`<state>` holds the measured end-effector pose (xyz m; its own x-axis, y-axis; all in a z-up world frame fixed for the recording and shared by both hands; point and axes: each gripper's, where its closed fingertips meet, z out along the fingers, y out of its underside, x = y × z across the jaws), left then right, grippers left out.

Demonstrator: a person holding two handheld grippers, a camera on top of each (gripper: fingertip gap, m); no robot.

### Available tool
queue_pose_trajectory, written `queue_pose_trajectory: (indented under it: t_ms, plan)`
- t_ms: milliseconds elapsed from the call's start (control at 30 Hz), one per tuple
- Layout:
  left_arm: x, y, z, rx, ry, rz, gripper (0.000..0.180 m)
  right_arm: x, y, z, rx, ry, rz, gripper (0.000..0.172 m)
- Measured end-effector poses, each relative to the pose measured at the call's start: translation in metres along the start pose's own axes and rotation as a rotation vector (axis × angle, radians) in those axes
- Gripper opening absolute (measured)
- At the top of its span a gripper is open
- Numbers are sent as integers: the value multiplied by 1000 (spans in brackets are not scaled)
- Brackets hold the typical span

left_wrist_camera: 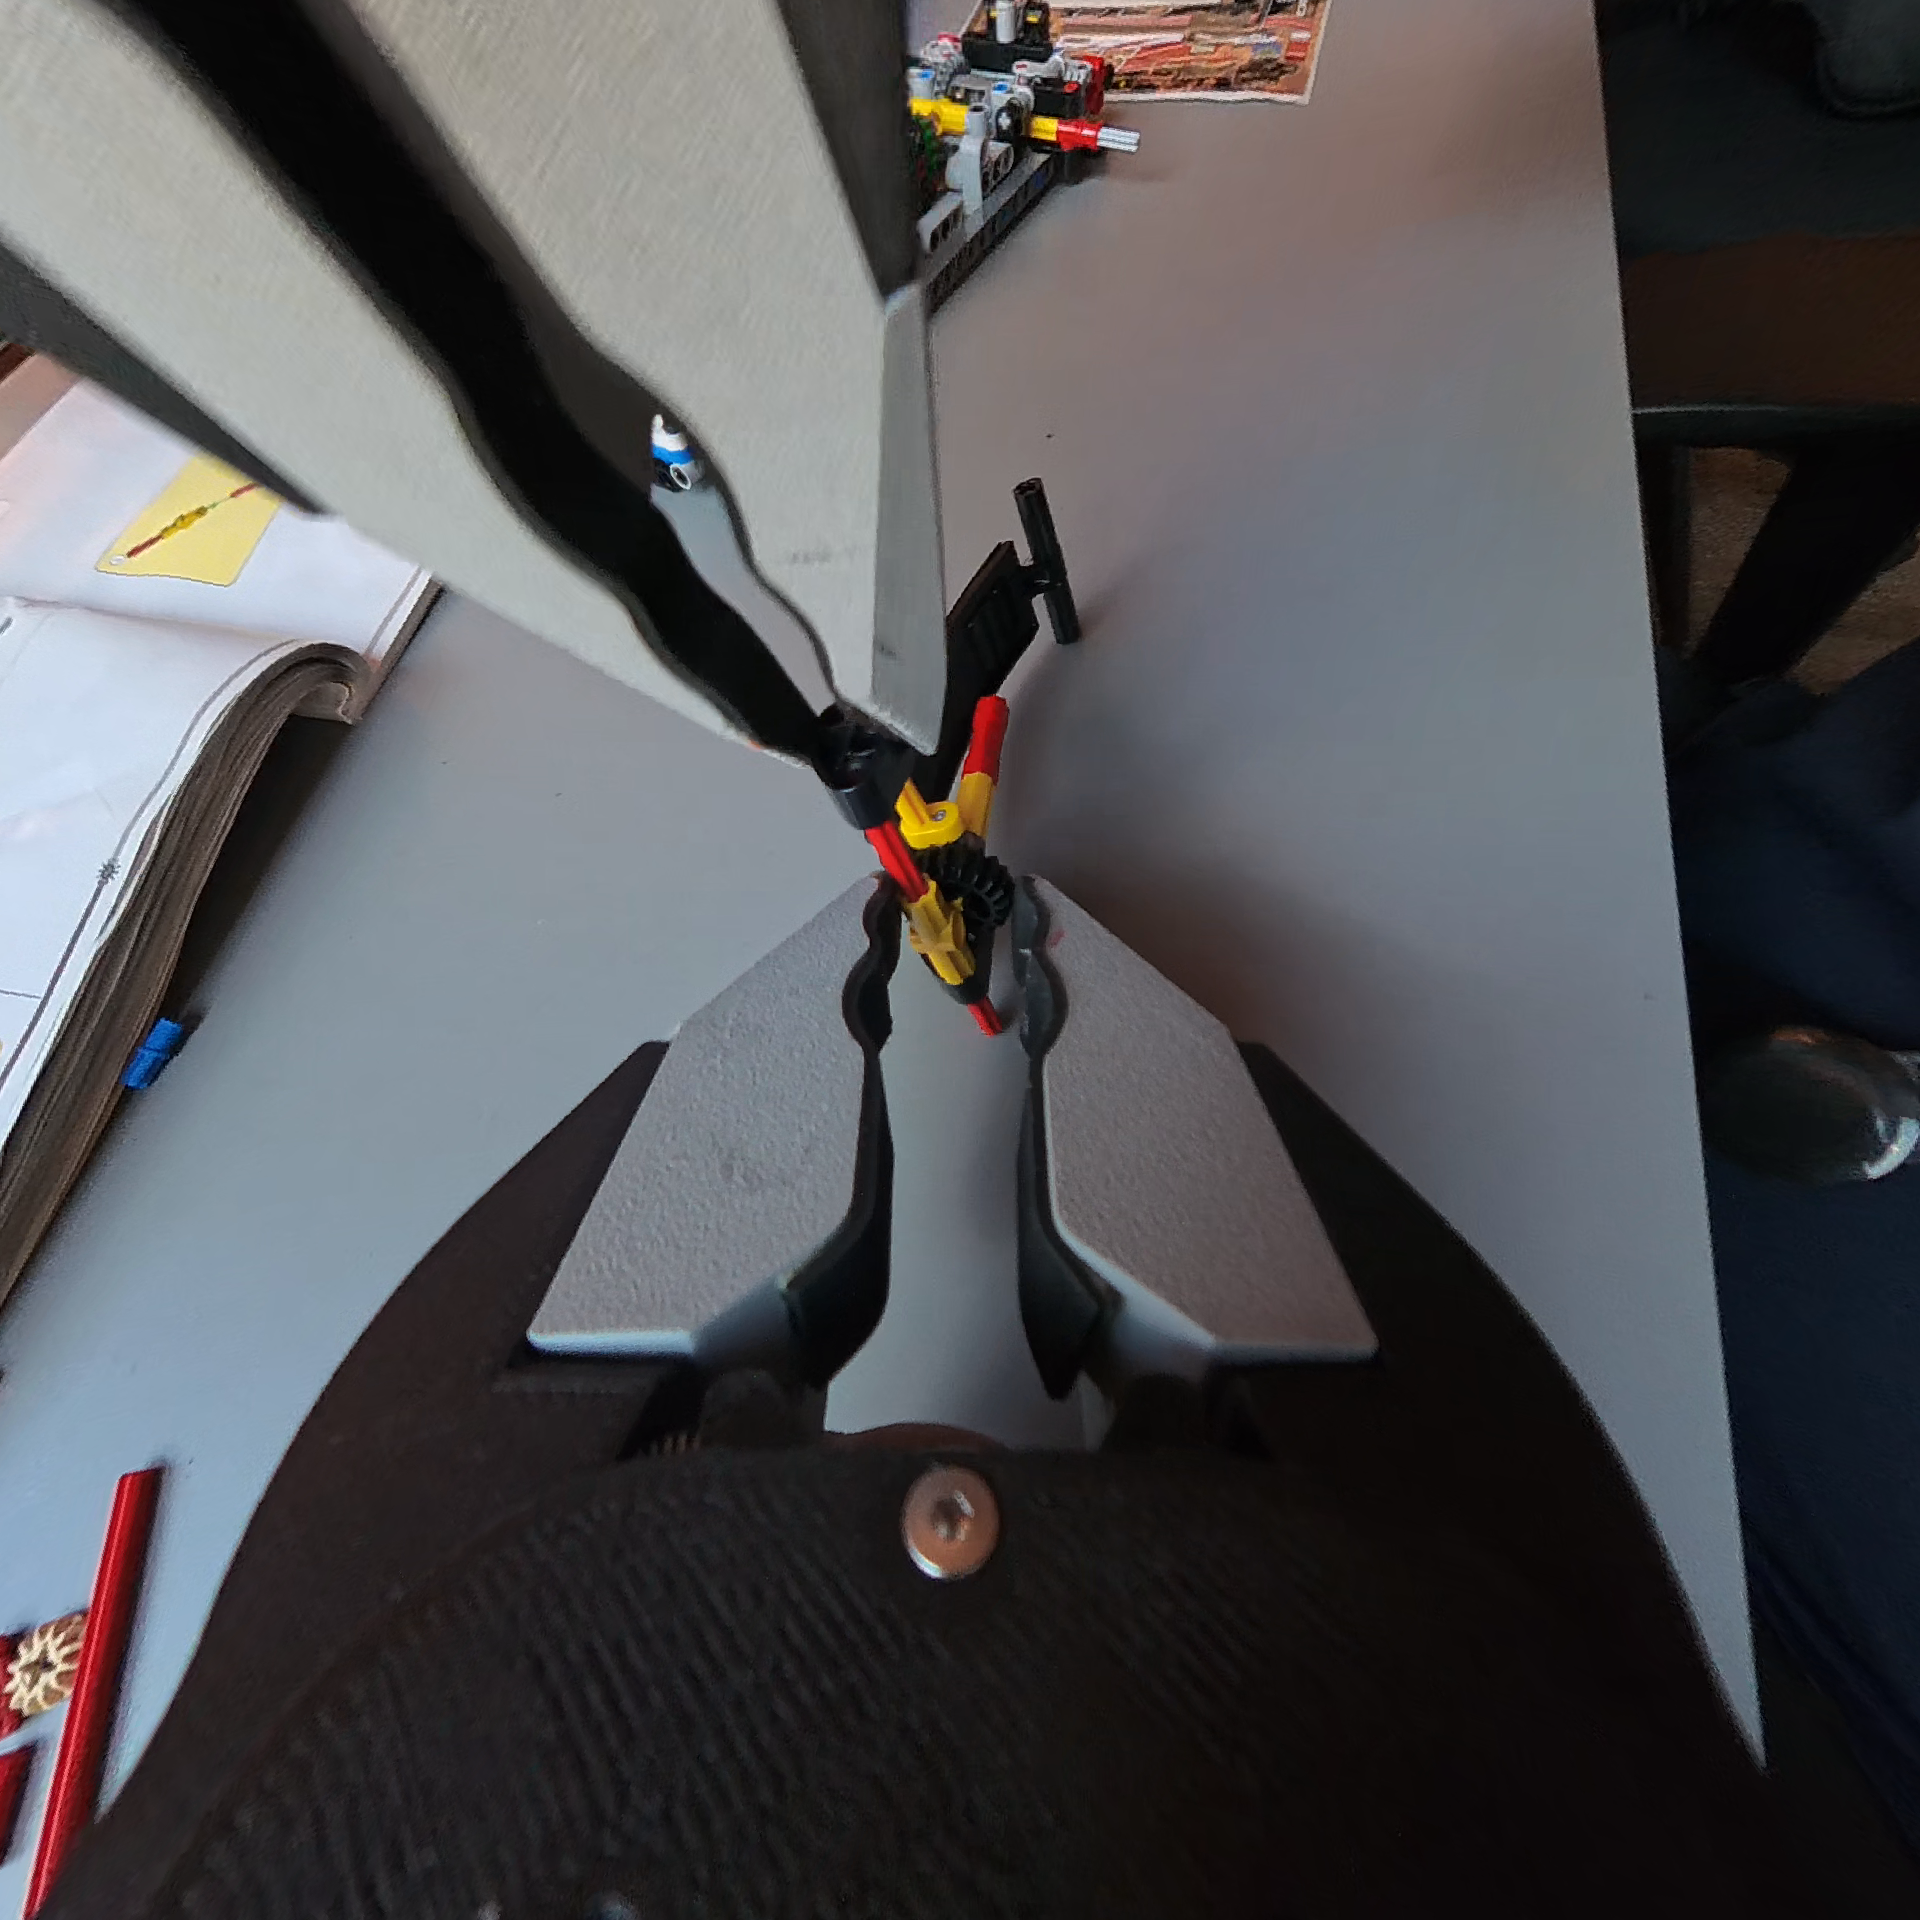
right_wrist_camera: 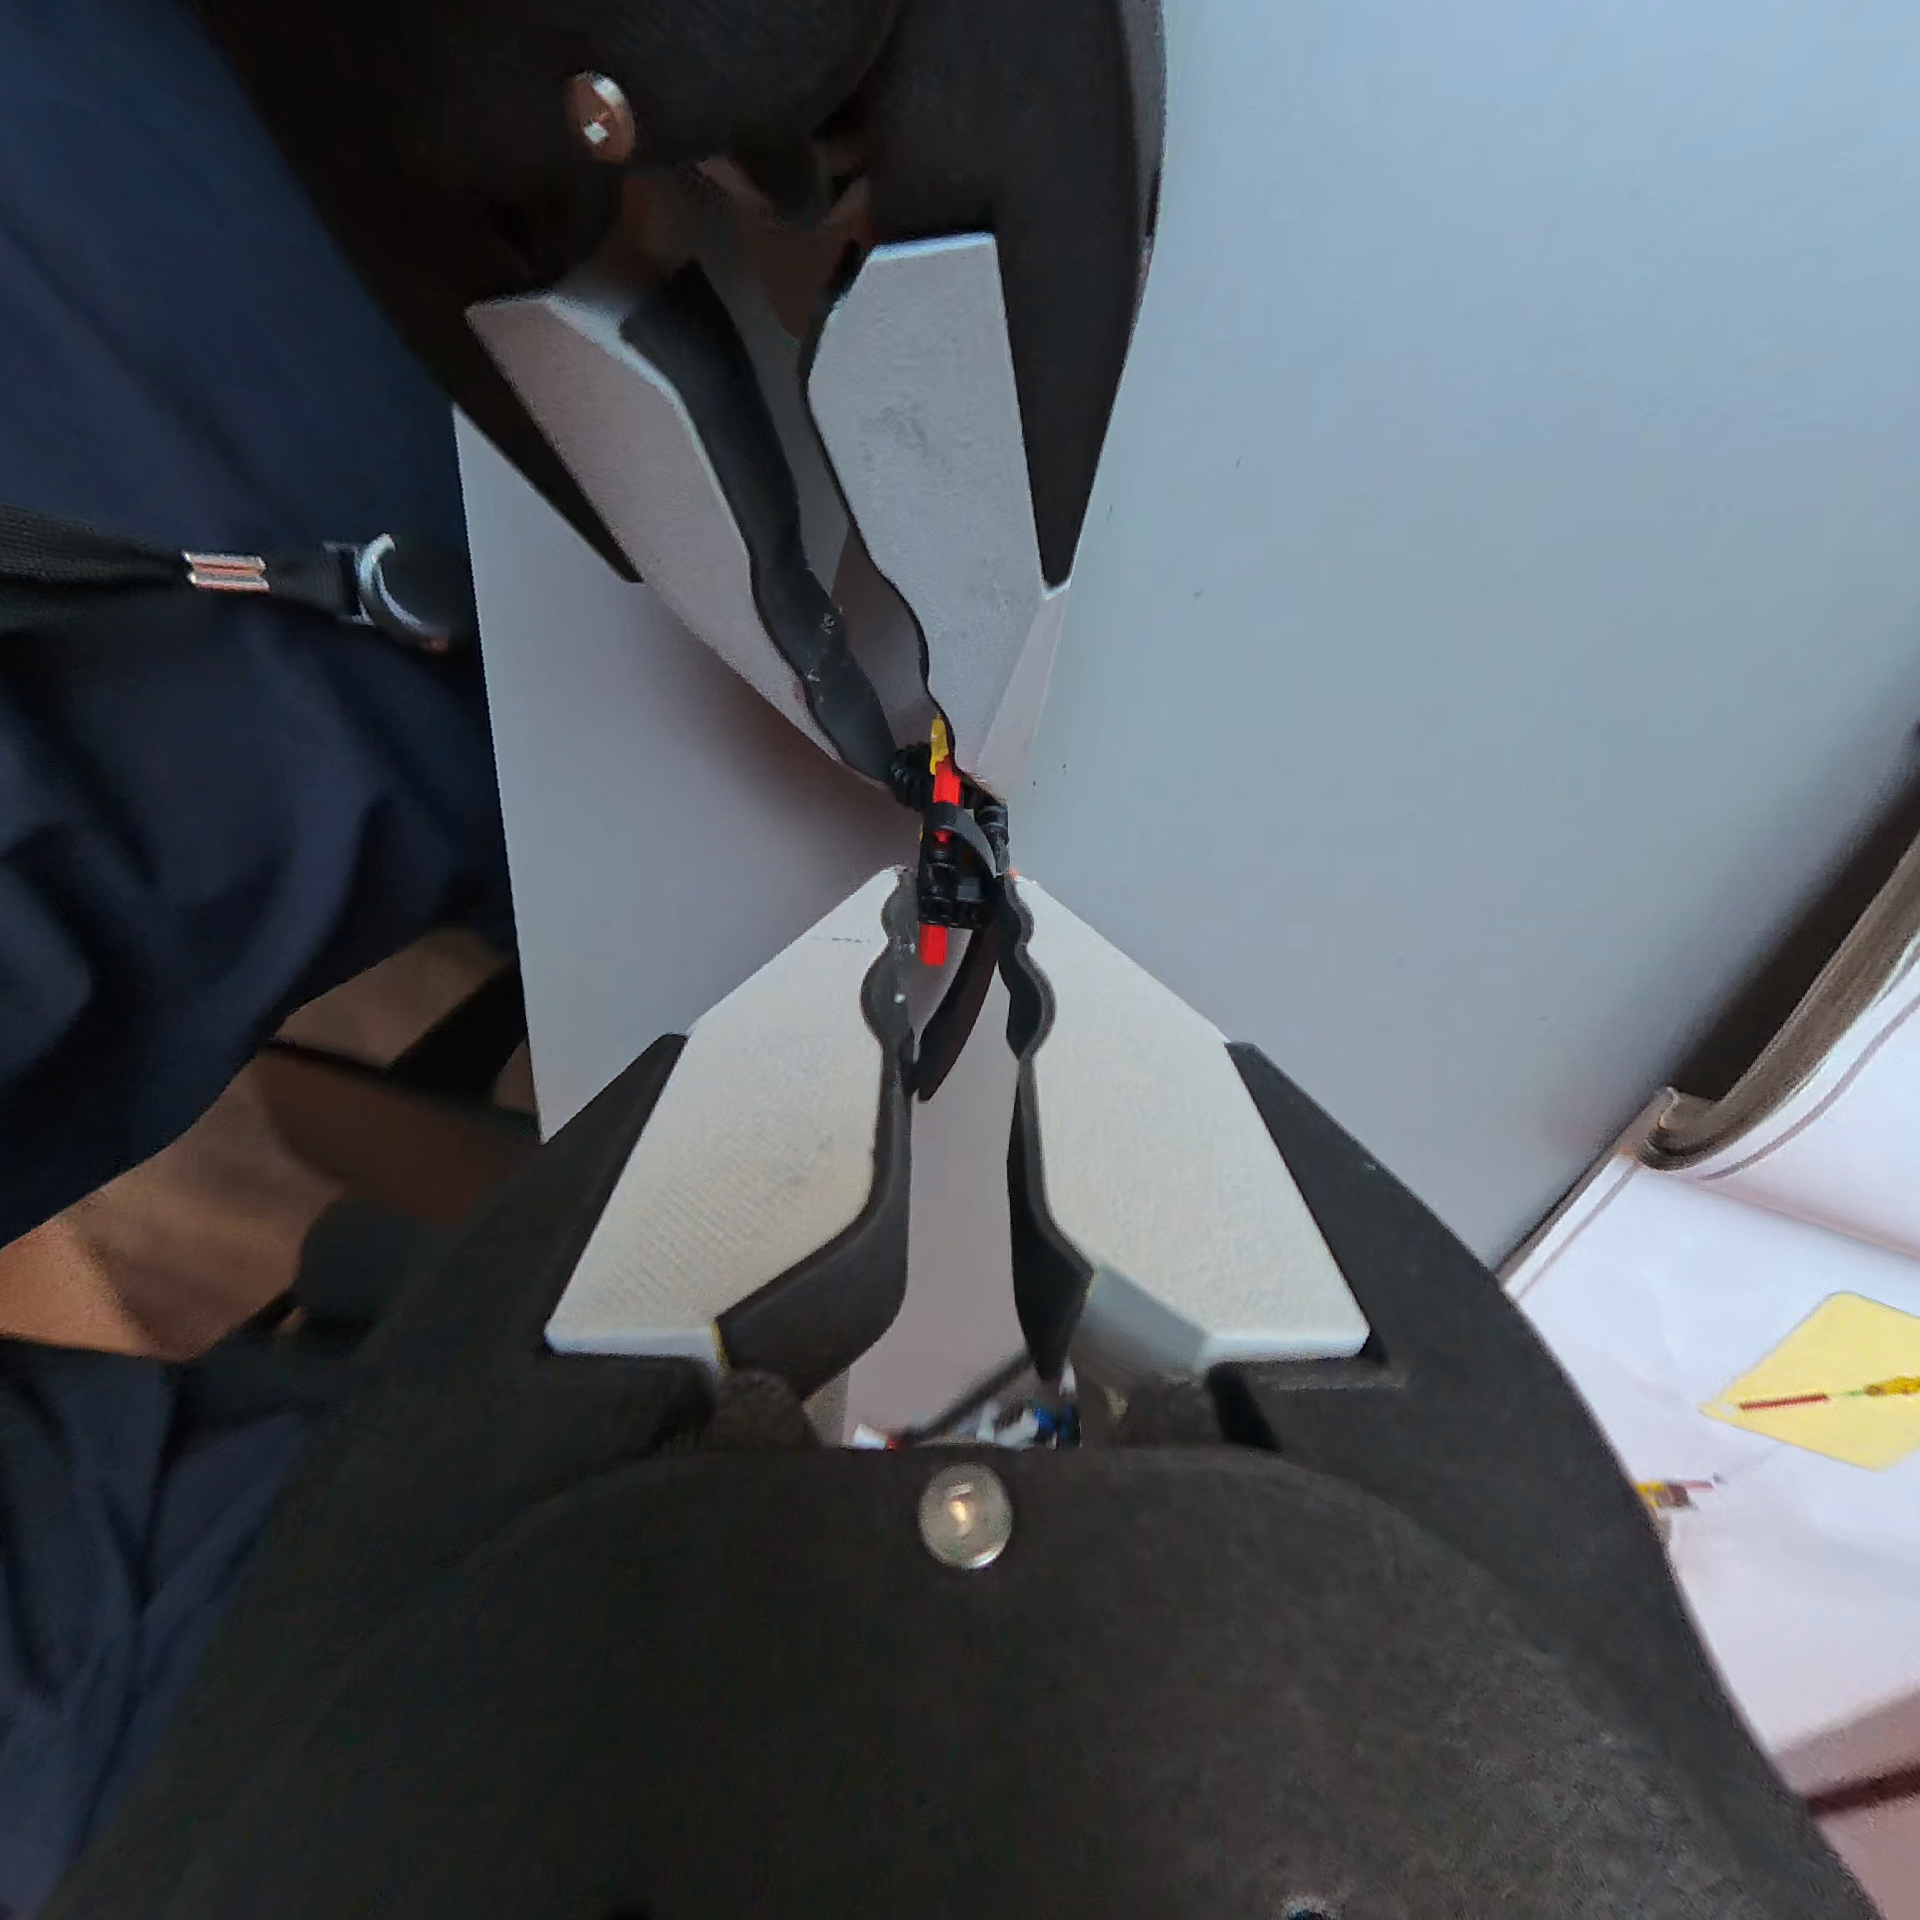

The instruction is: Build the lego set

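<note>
Both grippers are gripping one small toy-brick assembly [left_wrist_camera: 940, 883] above the table [left_wrist_camera: 1299, 623]. The left gripper [left_wrist_camera: 951, 914] fingers are clamping its yellow-and-gear end; the right gripper [right_wrist_camera: 951, 899] fingers are clamping its black connector end. An open booklet [left_wrist_camera: 156, 779] is lying nearby.

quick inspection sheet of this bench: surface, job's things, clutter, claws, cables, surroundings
Surface: grey table, mostly bare near the claws.
Job's things: small red, yellow and black brick assembly with a black gear, held above the table between both claws.
Clutter: open instruction booklet, larger brick build on a printed sheet at the far end, loose black piece, red rod, small blue piece.
Claws: left claw grips the assembly's yellow end; right claw grips its black end.
Cables: nothing seen.
Surroundings: person in dark blue clothing at the table edge, black strap with a metal ring.
</note>
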<state>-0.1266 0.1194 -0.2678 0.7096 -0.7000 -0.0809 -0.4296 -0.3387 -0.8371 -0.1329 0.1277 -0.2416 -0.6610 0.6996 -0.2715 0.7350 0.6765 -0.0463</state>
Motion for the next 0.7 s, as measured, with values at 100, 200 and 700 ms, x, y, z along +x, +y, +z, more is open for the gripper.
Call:
queue_pose_trajectory:
  t_ms: [100,200,700]
  plan:
    - [0,0,0,-2,11,-13,19,0,1,1,-84,-19,10,13]
    - [1,1,0,-4,17,-12,19,0,3,3,-129,-24,17,13]
    - [2,-1,-1,10,19,-14,19,-3,-10,-1,462,-72,68,14]
